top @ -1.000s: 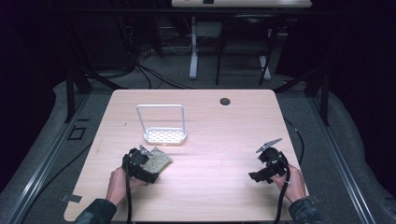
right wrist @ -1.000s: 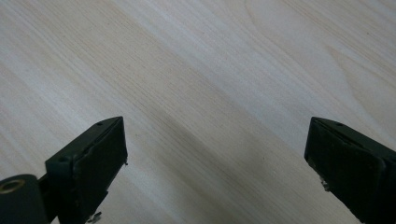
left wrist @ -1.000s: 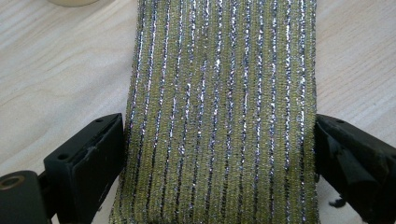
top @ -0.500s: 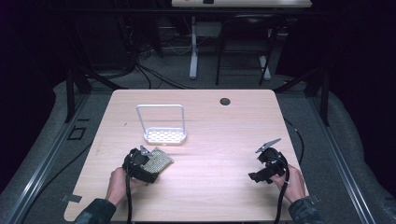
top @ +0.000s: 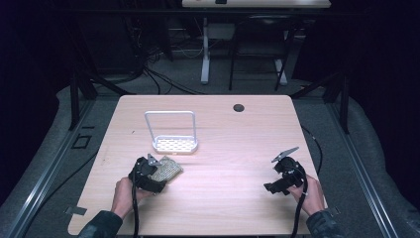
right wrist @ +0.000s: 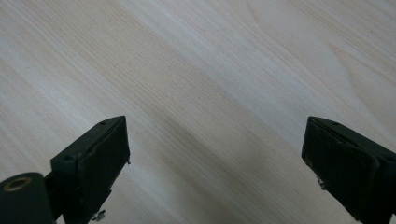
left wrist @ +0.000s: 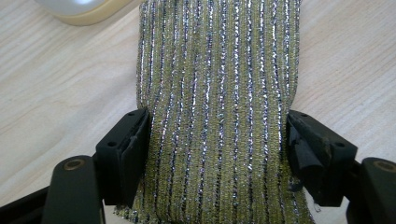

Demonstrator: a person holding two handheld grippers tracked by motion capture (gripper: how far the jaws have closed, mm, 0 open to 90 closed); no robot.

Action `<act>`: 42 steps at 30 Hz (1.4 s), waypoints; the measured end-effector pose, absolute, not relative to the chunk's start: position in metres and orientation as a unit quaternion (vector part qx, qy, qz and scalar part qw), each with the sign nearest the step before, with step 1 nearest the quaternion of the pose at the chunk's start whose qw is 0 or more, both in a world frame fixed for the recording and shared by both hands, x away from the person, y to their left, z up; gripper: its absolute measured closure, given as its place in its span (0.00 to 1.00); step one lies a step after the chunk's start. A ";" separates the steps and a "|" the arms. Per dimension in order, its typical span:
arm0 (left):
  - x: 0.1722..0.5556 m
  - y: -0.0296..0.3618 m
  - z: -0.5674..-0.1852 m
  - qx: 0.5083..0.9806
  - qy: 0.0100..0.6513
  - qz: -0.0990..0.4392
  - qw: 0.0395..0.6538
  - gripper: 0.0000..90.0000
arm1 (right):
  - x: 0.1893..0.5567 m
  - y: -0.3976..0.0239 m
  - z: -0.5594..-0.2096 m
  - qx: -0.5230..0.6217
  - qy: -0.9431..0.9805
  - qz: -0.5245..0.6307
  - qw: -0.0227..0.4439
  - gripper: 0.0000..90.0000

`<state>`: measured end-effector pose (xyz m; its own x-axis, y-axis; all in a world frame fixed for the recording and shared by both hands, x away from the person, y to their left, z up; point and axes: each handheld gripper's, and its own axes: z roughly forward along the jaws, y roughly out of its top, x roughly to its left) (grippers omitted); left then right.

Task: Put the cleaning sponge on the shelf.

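High view. Wooden table (top: 223,129), a person's forearms in from the bottom edge. Left gripper (top: 148,171) sits near the front-left, right on a small glittery green-gold cloth (top: 167,170) that lies flat on the wood. Just beyond the cloth stands a white rack (top: 173,133) — a perforated base with a tall wire hoop. Right gripper (top: 283,176) is well apart on the right side, over bare wood. A dark round hole (top: 238,107) sits near the far edge.

Left gripper view. The cloth (left wrist: 217,107) runs straight ahead from the gripper (left wrist: 217,154), its ribs and long axis in line with the reach. The jaws stand parted, one at each long edge of the cloth, touching or almost touching it; whether they press it I cannot tell, and the fabric is not bunched. So spread around it, not yet clamped. The rack's pale rounded base (left wrist: 84,9) shows at the top left, just past the cloth's far end.

Right gripper view. Right gripper (right wrist: 217,163) is spread wide, with nothing between the jaws — plain wood grain below.

Judgement: the left hand is far nearer the cloth, and a squeeze across its width looks like the likely coming move.
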<state>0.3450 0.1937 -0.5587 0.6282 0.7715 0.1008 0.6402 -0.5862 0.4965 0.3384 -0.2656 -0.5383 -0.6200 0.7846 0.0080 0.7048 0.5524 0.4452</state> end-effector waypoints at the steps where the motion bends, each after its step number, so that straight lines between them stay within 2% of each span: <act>1: 0.345 0.194 -0.559 0.876 0.404 0.155 0.213 0.31 | 0.338 -0.265 -0.538 0.425 0.876 0.208 0.096 0.08; 9: 0.343 0.195 -0.554 0.873 0.403 0.160 0.225 0.36 | 0.338 -0.266 -0.538 0.427 0.875 0.207 0.094 0.08; 14: 0.344 0.196 -0.554 0.874 0.403 0.159 0.222 0.36 | 0.339 -0.266 -0.539 0.428 0.875 0.207 0.092 0.08; 22: 0.345 0.195 -0.556 0.874 0.404 0.153 0.220 0.31 | 0.338 -0.266 -0.538 0.427 0.875 0.207 0.093 0.08; 29: 0.346 0.201 -0.554 0.864 0.420 0.147 0.235 0.22 | 0.338 -0.266 -0.538 0.427 0.875 0.208 0.092 0.08; 42: 0.348 0.199 -0.561 0.871 0.418 0.139 0.219 0.18 | 0.338 -0.265 -0.538 0.424 0.876 0.209 0.092 0.08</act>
<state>0.3483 0.1991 -0.5605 0.6112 0.7892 0.0598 0.6672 -0.5545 0.4974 0.3379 -0.2652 -0.5377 -0.6242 0.7811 0.0156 0.7037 0.5535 0.4454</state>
